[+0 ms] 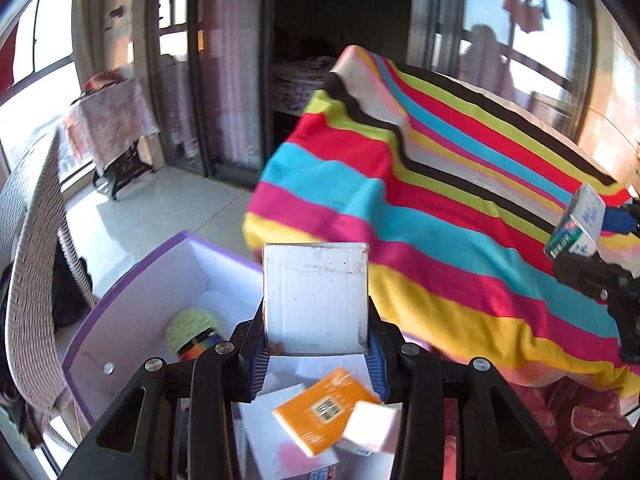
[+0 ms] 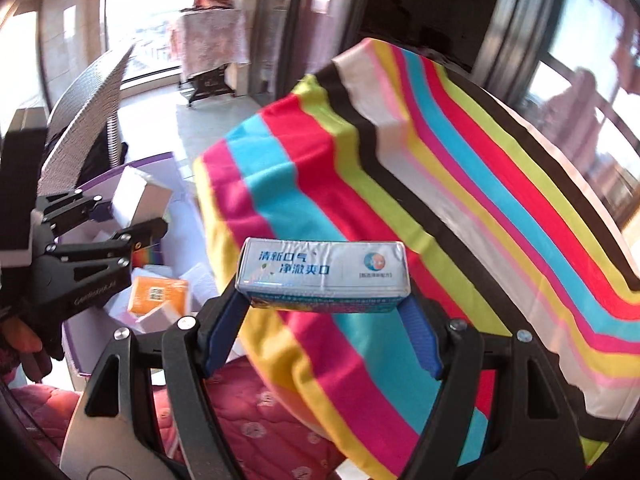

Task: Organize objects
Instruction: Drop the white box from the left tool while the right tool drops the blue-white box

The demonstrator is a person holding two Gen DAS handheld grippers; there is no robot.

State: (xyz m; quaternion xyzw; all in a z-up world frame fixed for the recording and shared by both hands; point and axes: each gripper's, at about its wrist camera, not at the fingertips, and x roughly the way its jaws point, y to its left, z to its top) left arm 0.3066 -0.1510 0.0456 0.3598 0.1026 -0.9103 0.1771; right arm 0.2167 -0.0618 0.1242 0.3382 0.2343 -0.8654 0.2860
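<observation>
We see two tools, each clamped on one box. Above the purple bin [image 1: 120, 280], the left tool [image 1: 316, 344] holds a white carton [image 1: 316, 296] upright. Beside the bin, the right tool [image 2: 324, 312] grips a blue toothpaste box [image 2: 324, 272] by its ends, long axis crosswise.

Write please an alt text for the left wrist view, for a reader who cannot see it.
The left gripper holds a plain white cardboard box upright above an open purple-edged white storage box that contains an orange packet and white cartons. Behind lies a bright striped cloth; at the right edge the right gripper holds a small blue-and-white carton.
</observation>
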